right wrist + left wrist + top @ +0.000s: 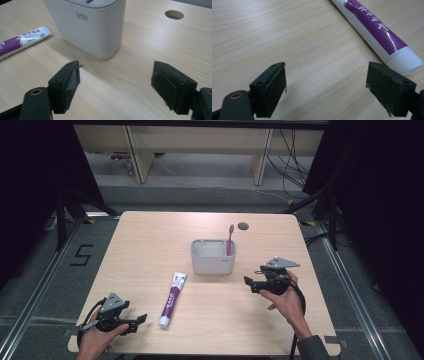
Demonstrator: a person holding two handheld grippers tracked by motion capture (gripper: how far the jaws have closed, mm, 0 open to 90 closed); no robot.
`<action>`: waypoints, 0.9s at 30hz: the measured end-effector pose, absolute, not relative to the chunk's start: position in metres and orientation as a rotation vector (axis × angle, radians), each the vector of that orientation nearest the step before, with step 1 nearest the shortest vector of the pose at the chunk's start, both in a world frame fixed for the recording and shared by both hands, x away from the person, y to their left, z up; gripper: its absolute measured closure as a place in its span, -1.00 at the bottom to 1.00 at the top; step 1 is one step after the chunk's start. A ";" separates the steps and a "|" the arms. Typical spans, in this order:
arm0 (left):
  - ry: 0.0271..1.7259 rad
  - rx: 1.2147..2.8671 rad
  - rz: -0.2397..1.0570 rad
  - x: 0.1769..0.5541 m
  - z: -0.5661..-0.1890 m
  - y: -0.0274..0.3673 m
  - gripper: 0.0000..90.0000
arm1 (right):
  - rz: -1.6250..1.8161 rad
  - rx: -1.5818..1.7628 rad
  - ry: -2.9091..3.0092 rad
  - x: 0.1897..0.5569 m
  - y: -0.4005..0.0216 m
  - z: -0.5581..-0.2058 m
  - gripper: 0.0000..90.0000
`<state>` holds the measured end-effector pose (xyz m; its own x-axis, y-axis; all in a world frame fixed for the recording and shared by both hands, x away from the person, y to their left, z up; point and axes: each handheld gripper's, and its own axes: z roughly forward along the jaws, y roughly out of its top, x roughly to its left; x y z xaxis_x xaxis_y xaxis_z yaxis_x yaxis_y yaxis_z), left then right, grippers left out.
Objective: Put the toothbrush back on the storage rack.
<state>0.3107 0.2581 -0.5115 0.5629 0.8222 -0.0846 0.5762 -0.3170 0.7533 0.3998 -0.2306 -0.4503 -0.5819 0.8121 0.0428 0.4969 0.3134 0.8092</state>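
A white holder (213, 256) stands mid-table with a pink toothbrush (230, 239) upright in its right side. A purple and white toothpaste tube (172, 299) lies flat to its front left, cap toward me. My right gripper (250, 284) hovers just right of the holder, jaws wide apart and empty; its own view has the holder (92, 25) close ahead and the tube's flat end (22, 41) at left. My left gripper (141, 321) rests near the front left edge, open and empty, with the tube's cap end (404, 58) beside its right jaw.
A round cable hole (243, 226) sits in the table behind the holder, also in the right gripper view (174, 14). The light wooden tabletop (150, 250) has dark floor around it and desk legs beyond its far edge.
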 end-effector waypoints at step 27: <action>1.116 2.029 0.398 0.311 -0.511 0.257 -0.65 | 1.164 1.167 2.295 0.373 -0.234 -0.472 -0.64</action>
<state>0.3109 0.2569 -0.5110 0.5672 0.8188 -0.0889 0.5778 -0.3186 0.7514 0.3735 -0.2344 -0.4716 -0.6179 0.7822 0.0791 0.5261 0.3366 0.7810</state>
